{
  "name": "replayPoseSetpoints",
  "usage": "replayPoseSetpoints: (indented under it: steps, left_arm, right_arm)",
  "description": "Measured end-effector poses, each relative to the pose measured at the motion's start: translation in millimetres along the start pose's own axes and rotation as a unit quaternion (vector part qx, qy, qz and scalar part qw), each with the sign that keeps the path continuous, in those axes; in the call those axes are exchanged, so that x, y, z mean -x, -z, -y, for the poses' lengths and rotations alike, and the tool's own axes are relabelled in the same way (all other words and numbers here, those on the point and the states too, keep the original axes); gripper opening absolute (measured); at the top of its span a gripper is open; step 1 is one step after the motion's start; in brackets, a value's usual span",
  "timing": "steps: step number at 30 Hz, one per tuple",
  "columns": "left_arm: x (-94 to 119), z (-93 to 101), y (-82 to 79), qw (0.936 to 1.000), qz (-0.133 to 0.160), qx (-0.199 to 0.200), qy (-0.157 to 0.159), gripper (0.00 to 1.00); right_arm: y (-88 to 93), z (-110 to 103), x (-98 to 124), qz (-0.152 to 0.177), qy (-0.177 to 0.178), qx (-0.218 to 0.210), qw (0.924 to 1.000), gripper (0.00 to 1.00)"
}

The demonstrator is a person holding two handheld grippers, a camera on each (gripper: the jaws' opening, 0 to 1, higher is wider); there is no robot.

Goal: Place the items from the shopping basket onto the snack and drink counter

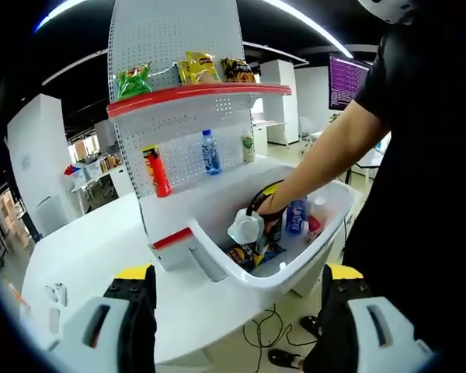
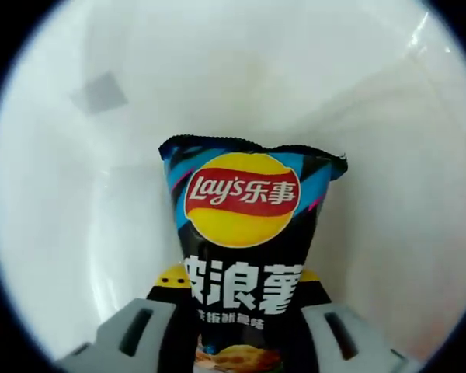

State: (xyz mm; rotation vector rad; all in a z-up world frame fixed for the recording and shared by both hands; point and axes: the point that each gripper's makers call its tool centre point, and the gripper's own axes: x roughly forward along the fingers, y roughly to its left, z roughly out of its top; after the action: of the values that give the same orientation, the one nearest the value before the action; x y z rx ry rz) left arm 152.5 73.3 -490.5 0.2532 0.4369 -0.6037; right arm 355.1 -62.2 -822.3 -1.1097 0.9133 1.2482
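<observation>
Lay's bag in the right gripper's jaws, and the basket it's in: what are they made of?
Lay's bag: likely thin plastic film, glossy; printed, with a crimped, serrated top seam. Basket: apparently moulded white plastic, smooth, slightly shiny, with a thick rounded rim.

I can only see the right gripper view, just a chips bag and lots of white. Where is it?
Observer: The left gripper view shows the right gripper reaching down inside a white shopping basket, so the white around your black Lay's bag is the basket's inside.
Operator: Is anything else in there?
Observer: Yes, a bottle with a blue label stands in the basket beside the person's arm.
Operator: Where do the snacks go?
Observer: Behind the basket stands a display shelf with a red-edged top shelf, already holding a green bag and a yellow bag.
Operator: And the other gripper?
Observer: The left gripper is open, holding nothing, above the white table.
</observation>
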Motion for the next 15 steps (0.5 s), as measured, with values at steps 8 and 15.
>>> replayPoseSetpoints:
  steps: [8,15]
  left_arm:
    - [5.7,-2.6,4.5,1.0000,-0.005,-0.002,-0.007,0.88]
    - [5.7,-2.4,3.7,1.0000,-0.002,-0.005,-0.008,0.88]
  right_arm:
    - [1.1,0.5,-1.7,-0.002,-0.005,-0.011,0.9999,0.37]
    - [0.8,0.7,0.4,-0.001,0.000,-0.010,1.0000,0.37]
